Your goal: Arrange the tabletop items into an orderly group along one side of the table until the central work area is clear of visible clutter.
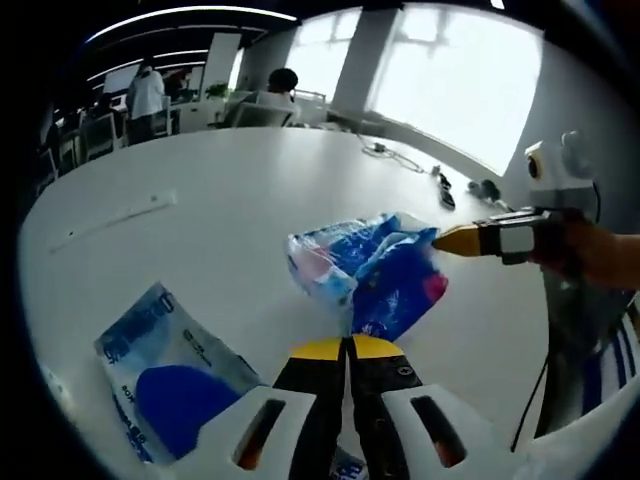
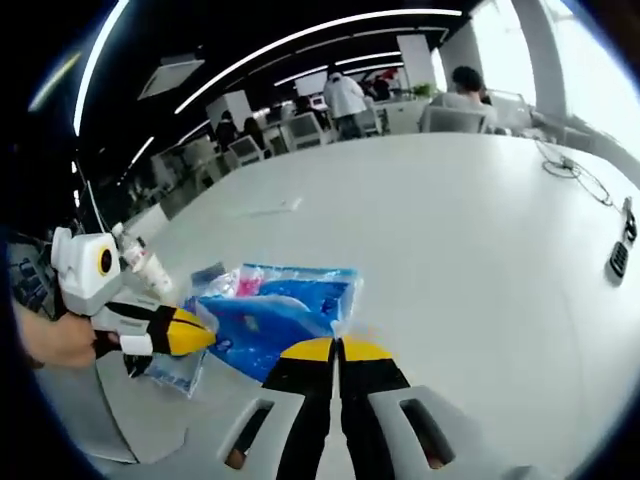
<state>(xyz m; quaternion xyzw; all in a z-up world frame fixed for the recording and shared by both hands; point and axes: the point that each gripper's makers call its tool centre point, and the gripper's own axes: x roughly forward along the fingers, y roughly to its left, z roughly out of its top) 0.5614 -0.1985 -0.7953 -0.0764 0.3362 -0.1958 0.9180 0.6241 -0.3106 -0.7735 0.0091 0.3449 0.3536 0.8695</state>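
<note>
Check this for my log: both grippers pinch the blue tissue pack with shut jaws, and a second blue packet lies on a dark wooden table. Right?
One thing is wrong: the table is white, not dark wood, as the left gripper view shows. The rest holds: the left gripper and the right gripper each pinch the blue tissue pack with shut jaws, and the second blue packet lies on the table.

Worktop (image 2: 480, 220) open beyond blue tissue pack (image 2: 275, 310); flat blue packet (image 1: 165, 375) and far cables (image 1: 385, 152) obstruct
</note>
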